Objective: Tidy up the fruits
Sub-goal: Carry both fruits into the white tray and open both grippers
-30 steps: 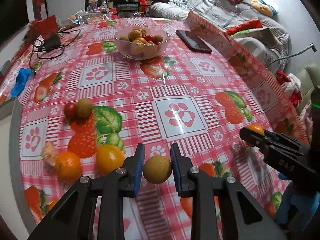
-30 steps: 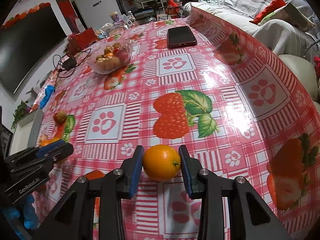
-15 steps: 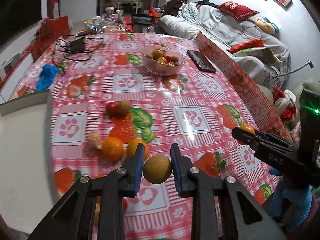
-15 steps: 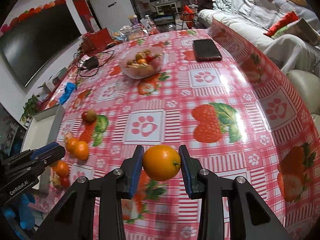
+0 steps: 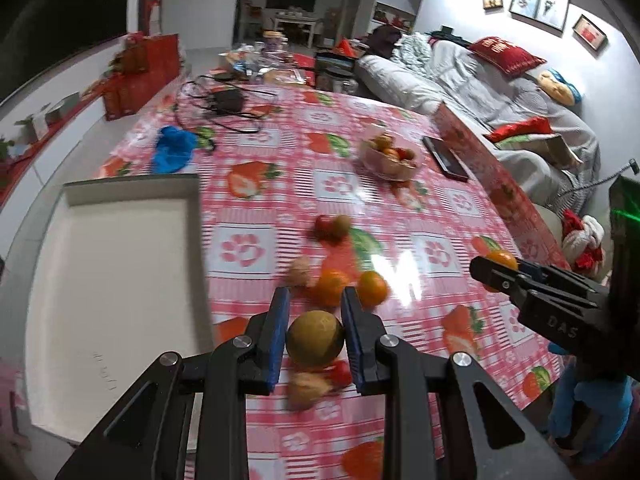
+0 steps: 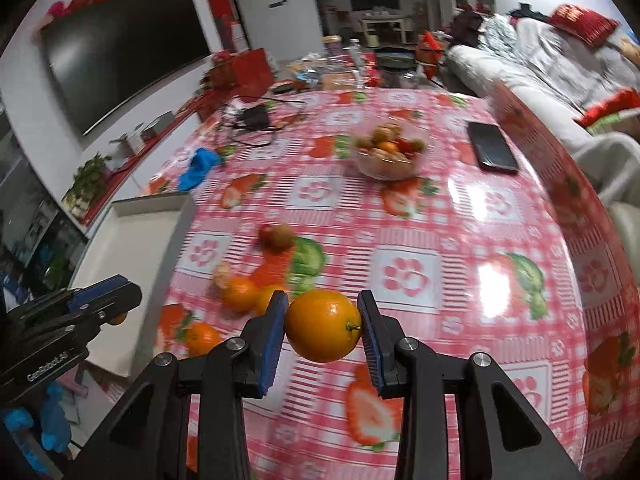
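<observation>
The left tool [image 5: 314, 330] is clenching a round, brownish-green fruit [image 5: 315, 338] between its blue pads, holding it clear above the worktop [image 5: 440, 216] near the white tray [image 5: 116, 280] — the fruit is close to a ball, so no long axis is showing. The right tool [image 6: 322, 330] is gripping an orange [image 6: 322, 325] the same way, its small stem [image 6: 353, 325] pointing sideways against the right-hand pad. Both fruits are hanging over the near part of the strawberry-and-paw-print cloth. Below them, loose fruit is lying in a blurred cluster: two oranges [image 5: 348, 286] touching each other, a pale walnut-like piece [image 5: 301, 274] just beside them, and further off a red fruit [image 5: 325, 226] sitting against a brownish one [image 5: 341, 225]. A glass bowl [image 6: 390, 156] heaped with mixed fruit is standing well beyond, toward the far side, with a dark phone [image 6: 492, 146] lying flat near it — its long side running away toward the sofa edge. A blue cloth [image 5: 173, 154] is lying beyond the tray's far rim.
</observation>
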`<state>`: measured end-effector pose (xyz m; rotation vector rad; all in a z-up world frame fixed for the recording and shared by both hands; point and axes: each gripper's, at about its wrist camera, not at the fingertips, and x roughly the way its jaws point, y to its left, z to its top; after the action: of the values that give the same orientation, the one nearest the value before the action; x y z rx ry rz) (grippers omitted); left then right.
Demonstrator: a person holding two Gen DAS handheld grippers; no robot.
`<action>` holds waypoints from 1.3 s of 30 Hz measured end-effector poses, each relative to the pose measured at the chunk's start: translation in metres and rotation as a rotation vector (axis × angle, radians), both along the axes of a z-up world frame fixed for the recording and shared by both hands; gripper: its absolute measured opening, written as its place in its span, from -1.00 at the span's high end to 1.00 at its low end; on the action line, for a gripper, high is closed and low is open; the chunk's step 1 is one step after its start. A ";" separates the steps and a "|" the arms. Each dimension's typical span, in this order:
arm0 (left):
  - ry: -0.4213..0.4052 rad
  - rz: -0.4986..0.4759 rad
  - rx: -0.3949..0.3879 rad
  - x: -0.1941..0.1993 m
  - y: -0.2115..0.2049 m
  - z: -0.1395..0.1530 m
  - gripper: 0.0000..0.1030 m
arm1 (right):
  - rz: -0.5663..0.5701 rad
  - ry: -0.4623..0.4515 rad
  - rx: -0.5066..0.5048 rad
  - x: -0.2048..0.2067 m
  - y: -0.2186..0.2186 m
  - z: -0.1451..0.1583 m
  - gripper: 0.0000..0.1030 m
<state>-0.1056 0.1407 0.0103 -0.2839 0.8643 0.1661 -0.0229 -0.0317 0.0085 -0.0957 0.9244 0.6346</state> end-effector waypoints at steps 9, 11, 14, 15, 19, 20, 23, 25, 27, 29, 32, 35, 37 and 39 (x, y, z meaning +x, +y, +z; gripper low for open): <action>0.000 0.121 0.048 -0.033 0.057 -0.001 0.43 | 0.154 -0.010 -0.016 -0.030 0.077 0.009 0.28; 0.008 0.146 0.054 -0.038 0.068 -0.006 0.43 | 0.190 -0.002 -0.015 -0.036 0.097 0.009 0.28; 0.024 0.179 0.079 -0.047 0.082 -0.014 0.43 | 0.234 0.013 -0.014 -0.044 0.122 0.007 0.28; 0.031 0.190 0.081 -0.050 0.088 -0.018 0.43 | 0.252 0.021 -0.015 -0.047 0.131 0.005 0.28; 0.058 0.229 0.064 -0.060 0.107 -0.032 0.43 | 0.306 0.046 -0.022 -0.055 0.162 -0.002 0.28; 0.064 0.235 0.061 -0.061 0.111 -0.034 0.43 | 0.320 0.059 -0.023 -0.057 0.170 -0.006 0.28; 0.084 0.258 0.046 -0.066 0.122 -0.044 0.43 | 0.347 0.109 -0.020 -0.059 0.190 -0.015 0.28; 0.097 0.269 0.039 -0.069 0.127 -0.049 0.43 | 0.361 0.138 -0.022 -0.059 0.202 -0.021 0.28; 0.111 0.275 0.029 -0.071 0.132 -0.056 0.43 | 0.368 0.166 -0.028 -0.057 0.215 -0.029 0.28; 0.123 0.277 0.024 -0.073 0.134 -0.061 0.43 | 0.373 0.185 -0.041 -0.057 0.226 -0.037 0.28; 0.141 0.274 0.016 -0.075 0.137 -0.070 0.43 | 0.377 0.210 -0.066 -0.056 0.237 -0.050 0.28; 0.153 0.262 0.016 -0.076 0.138 -0.077 0.42 | 0.374 0.237 -0.084 -0.054 0.243 -0.060 0.27; 0.161 0.253 0.012 -0.076 0.139 -0.081 0.37 | 0.368 0.244 -0.098 -0.053 0.243 -0.065 0.27; 0.168 0.249 0.006 -0.075 0.140 -0.084 0.26 | 0.348 0.252 -0.121 -0.051 0.242 -0.070 0.26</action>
<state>-0.1806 0.2806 -0.0740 -0.3752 0.9935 0.4288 -0.0737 0.2106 -0.0619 -0.2942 1.2025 0.9271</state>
